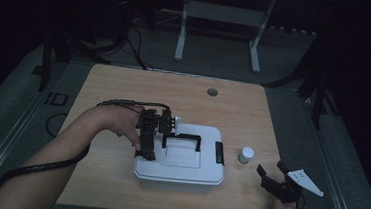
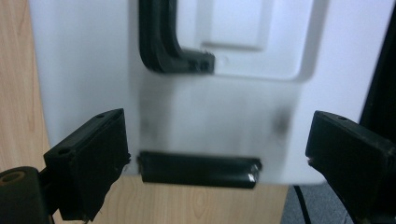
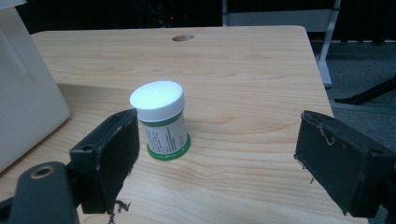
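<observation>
Closed white storage box (image 1: 181, 159) with black handle and latches sits near table's front edge.

The table (image 1: 124, 89) is overlooked from high above; the white box (image 2: 84, 70) is viewed closely from the left gripper, its corner shared rightward.

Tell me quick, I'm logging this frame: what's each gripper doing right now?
Left gripper: open, jaws spread over the black latch of the white box, holding nothing.
Right gripper: open, empty, facing the white-capped bottle.
</observation>
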### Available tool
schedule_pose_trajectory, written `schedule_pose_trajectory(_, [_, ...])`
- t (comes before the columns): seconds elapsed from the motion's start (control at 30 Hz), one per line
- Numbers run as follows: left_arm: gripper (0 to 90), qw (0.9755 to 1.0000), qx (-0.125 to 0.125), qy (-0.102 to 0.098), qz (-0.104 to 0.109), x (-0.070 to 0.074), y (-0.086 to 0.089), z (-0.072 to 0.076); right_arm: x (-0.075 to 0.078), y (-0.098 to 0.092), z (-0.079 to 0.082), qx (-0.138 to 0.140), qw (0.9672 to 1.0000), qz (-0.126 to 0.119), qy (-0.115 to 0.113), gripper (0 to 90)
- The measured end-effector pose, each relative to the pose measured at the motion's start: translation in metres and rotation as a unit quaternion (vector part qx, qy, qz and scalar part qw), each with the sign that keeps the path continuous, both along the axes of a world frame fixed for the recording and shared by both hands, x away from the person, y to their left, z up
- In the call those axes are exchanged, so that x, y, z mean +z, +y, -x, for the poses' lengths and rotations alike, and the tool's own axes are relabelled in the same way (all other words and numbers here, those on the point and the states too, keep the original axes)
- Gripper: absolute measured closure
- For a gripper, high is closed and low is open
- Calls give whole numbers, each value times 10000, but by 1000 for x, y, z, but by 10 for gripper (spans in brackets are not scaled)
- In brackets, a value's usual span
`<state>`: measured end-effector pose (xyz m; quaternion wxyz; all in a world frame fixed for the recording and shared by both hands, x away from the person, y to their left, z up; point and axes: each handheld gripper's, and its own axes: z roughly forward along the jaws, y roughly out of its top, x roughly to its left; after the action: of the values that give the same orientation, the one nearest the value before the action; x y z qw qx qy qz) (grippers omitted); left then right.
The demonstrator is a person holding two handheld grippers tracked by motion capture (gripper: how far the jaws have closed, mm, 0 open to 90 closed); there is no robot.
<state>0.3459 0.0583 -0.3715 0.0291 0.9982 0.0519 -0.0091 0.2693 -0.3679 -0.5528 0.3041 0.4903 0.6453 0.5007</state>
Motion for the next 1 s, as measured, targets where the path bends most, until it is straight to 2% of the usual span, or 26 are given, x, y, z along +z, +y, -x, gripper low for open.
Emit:
schedule_pose_trajectory(0.17, [103,9999,-44,-87,-61,-2,-9,-6,0,1,0,19,10000,17,-11,133])
schedule_pose_trajectory(0.33, [161,9998,-146,-49,-145,-3,-17,-10,0,0,0,19,10000,-10,-12,133])
schedule_pose_trajectory(0.43, [232,9998,-150,-39,-124,-3,-21,-11,0,0,0,25,10000,-16,-19,133])
schedule_pose_trajectory(0.47, [287,9996,-234,-87,-159,-2,-23,-12,0,0,0,30,10000,-6,-29,133])
schedule_pose_trajectory(0.53, [346,9996,-246,-47,-160,-2,-26,-14,0,0,0,33,10000,-13,-25,133])
schedule_pose_trajectory(0.7, [499,9990,-376,-61,-215,-1,-32,-11,0,0,0,36,10000,-17,-28,133])
schedule_pose_trajectory(0.77, [544,9987,-401,-140,-291,-1,-33,-9,0,0,0,37,10000,-18,-25,133])
schedule_pose_trajectory(0.8, [557,9987,-384,-118,-324,-1,-34,-9,0,0,0,37,10000,-17,-25,133])
schedule_pose_trajectory(0.9, [565,9984,-364,-179,-391,-1,-38,-7,0,0,0,35,10000,-14,-27,133])
schedule_pose_trajectory(0.97, [609,9982,-373,-190,-420,0,-39,-5,0,0,0,33,10000,-12,-31,133])
schedule_pose_trajectory(1.0, [642,9974,-434,-258,-508,0,-42,-2,0,0,0,24,10000,-15,-23,133])
